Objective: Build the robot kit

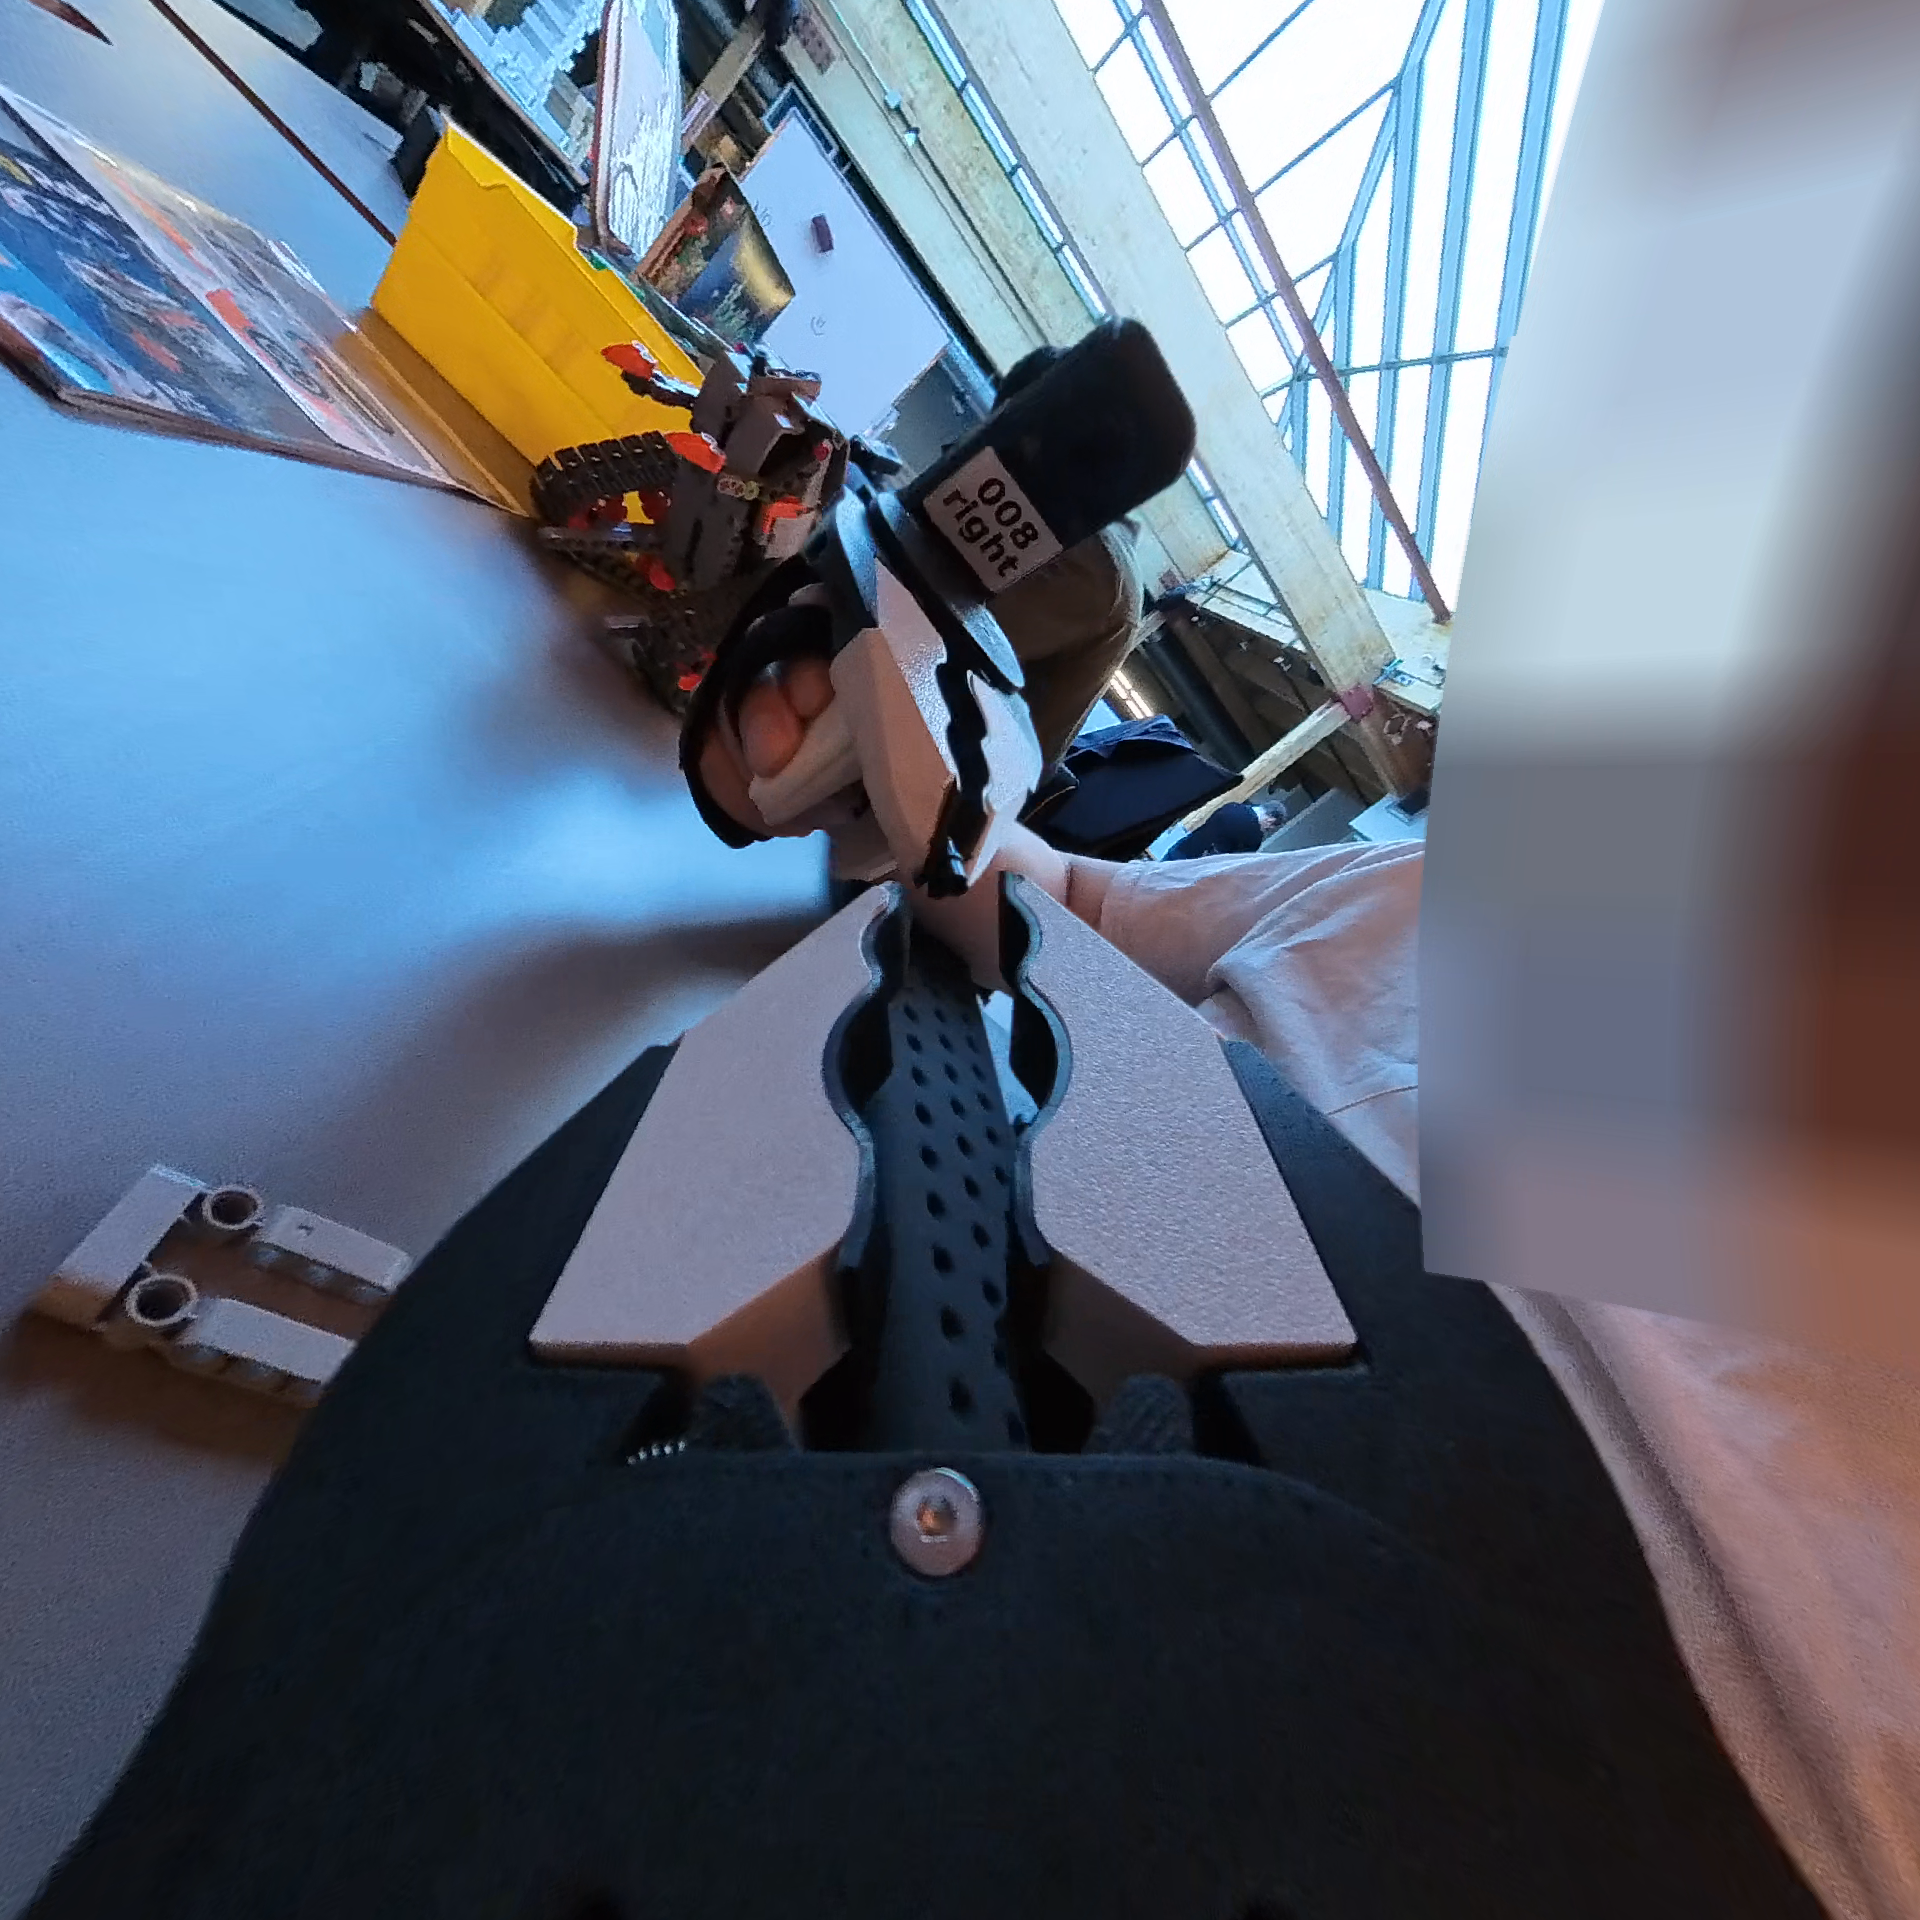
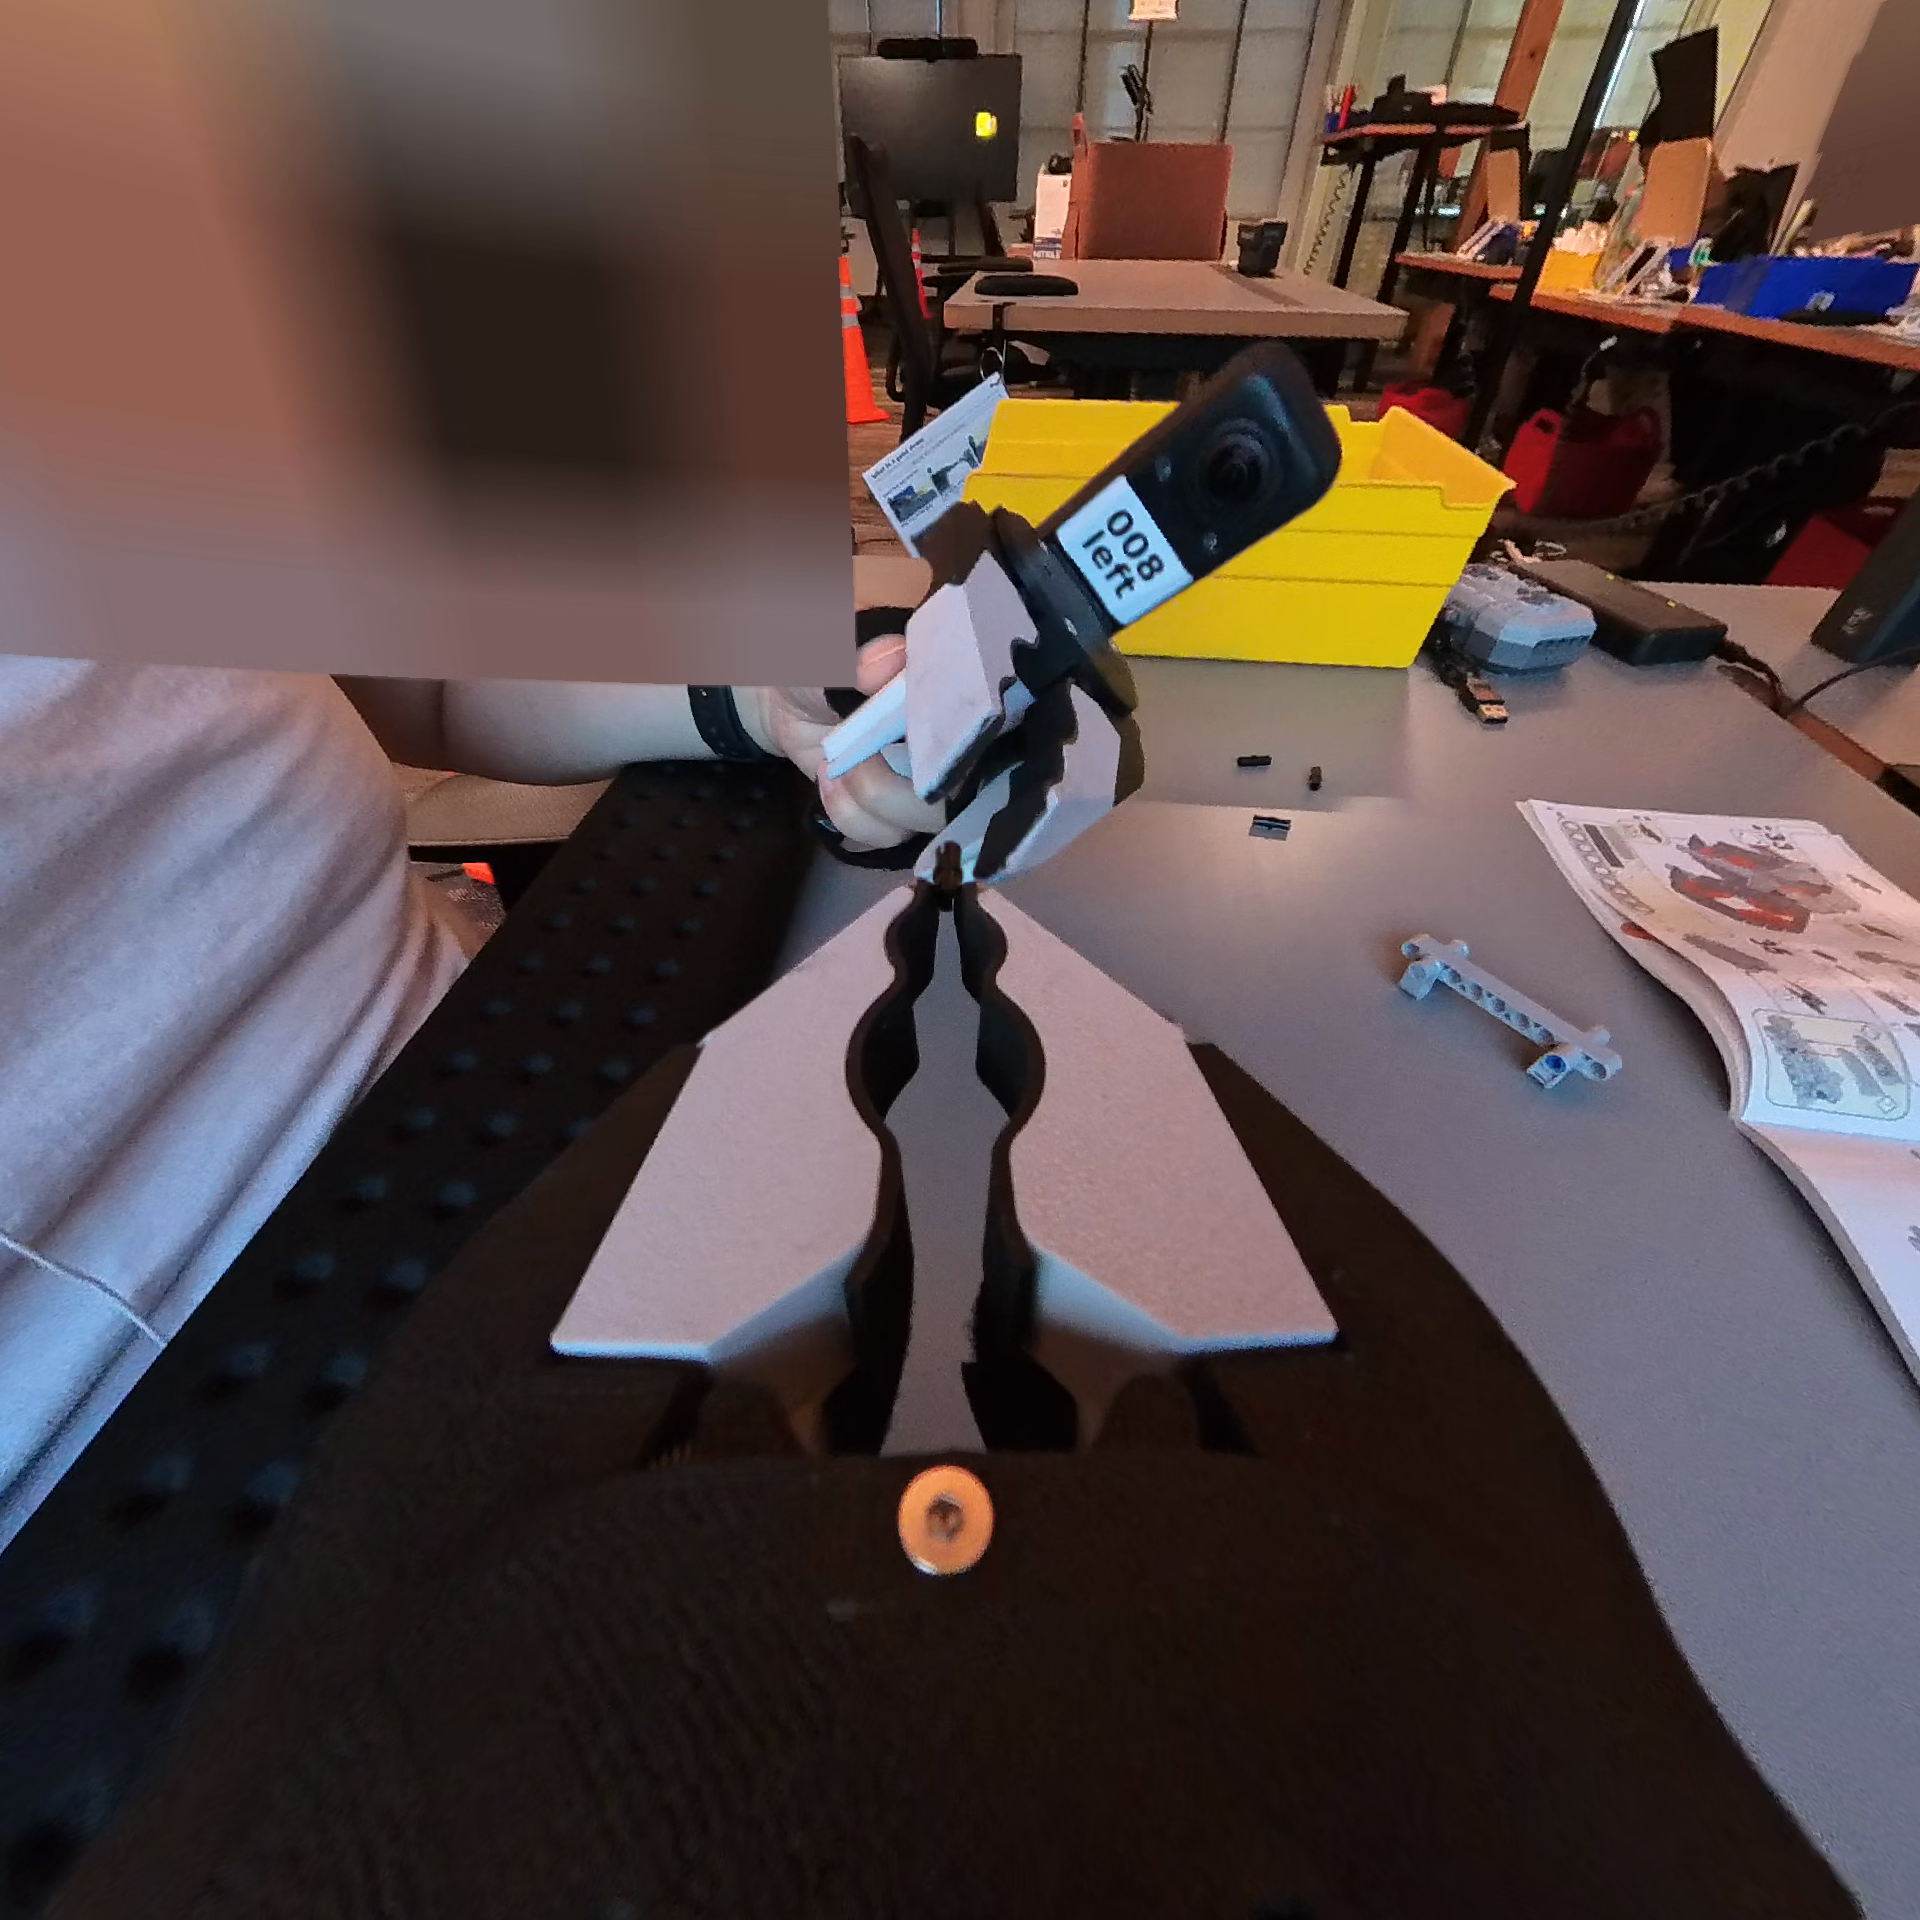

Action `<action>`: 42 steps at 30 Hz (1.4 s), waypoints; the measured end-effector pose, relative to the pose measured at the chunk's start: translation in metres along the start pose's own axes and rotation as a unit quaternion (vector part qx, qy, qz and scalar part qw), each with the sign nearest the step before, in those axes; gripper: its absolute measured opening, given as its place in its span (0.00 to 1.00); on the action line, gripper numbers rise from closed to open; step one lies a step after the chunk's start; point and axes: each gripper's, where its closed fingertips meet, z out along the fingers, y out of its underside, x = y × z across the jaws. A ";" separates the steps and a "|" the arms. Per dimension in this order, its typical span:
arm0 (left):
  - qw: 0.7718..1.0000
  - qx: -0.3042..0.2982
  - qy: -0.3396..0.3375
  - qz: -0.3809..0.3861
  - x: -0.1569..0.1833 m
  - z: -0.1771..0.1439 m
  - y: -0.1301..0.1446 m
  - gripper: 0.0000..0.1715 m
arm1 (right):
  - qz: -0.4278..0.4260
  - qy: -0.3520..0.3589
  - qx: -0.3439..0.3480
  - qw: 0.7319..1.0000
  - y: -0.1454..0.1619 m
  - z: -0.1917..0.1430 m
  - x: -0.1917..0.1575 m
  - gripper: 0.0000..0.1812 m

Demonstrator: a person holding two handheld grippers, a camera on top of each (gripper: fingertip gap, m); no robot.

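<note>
My right gripper (image 2: 941,902) is shut on a small black pin (image 2: 948,864) that sticks out of its tips. It also shows in the left wrist view (image 1: 948,881), held in a hand. My left gripper (image 1: 954,896) has its jaws a narrow gap apart, and the pin's end sits right at that gap. I see nothing clamped in it. In the right wrist view the left gripper (image 2: 982,862) points down, tip to tip with the right one. A long black studded strip (image 1: 935,1195) shows through the left gap and runs along the table's near edge (image 2: 499,1091).
A yellow bin (image 2: 1299,582) stands behind, and a black-and-red brick model (image 1: 686,499) is next to it. A grey holed beam (image 2: 1507,1008), an open instruction booklet (image 2: 1766,987), loose black pins (image 2: 1268,826) and a grey block (image 2: 1517,623) lie on the grey table (image 2: 1247,935). A grey part (image 1: 218,1278) lies by the left gripper. A person in a pale shirt sits close. The tips of both grippers are at nearly the same place.
</note>
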 end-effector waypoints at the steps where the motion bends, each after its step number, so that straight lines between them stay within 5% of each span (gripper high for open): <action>1: 1.000 -0.001 -0.004 0.004 -0.001 0.000 0.000 0.08 | -0.002 0.003 -0.004 1.000 0.002 0.000 0.001 0.02; 14: 0.999 -0.023 -0.035 0.006 -0.011 0.003 0.008 0.01 | -0.036 0.027 -0.024 0.999 0.010 0.005 0.004 0.02; 16: 0.999 -0.024 -0.021 -0.010 -0.008 0.003 0.009 0.01 | -0.092 0.044 -0.006 0.995 0.003 0.005 0.002 0.15; 18: 0.999 -0.022 -0.008 -0.023 -0.005 0.004 0.009 0.01 | -0.153 0.056 -0.015 0.987 0.003 0.006 -0.003 0.16; 22: 0.999 -0.029 0.012 -0.036 0.000 0.007 0.012 0.01 | -0.213 0.068 -0.021 0.975 0.001 0.007 -0.009 0.09; 33: 0.998 -0.031 0.026 -0.040 0.005 0.009 0.013 0.01 | -0.210 0.064 -0.021 0.975 -0.001 0.005 -0.010 0.03; 34: 0.998 -0.036 0.023 -0.037 0.005 0.007 0.013 0.01 | -0.212 0.065 -0.021 0.975 -0.002 0.005 -0.010 0.02; 36: 0.997 -0.070 -0.035 0.006 -0.006 -0.006 0.014 0.17 | -0.213 0.077 -0.023 0.974 -0.004 0.002 -0.006 0.02; 37: 0.988 -0.092 -0.110 0.063 -0.022 -0.019 0.013 0.23 | -0.207 0.083 -0.033 0.974 -0.002 -0.001 -0.001 0.02; 39: 0.928 -0.136 -0.258 0.230 -0.052 -0.048 0.008 0.48 | -0.190 0.084 -0.053 0.977 0.006 -0.004 0.005 0.02; 42: 0.835 -0.201 -0.323 0.398 -0.068 -0.066 0.012 0.47 | -0.165 0.073 -0.065 0.981 0.014 -0.003 0.008 0.02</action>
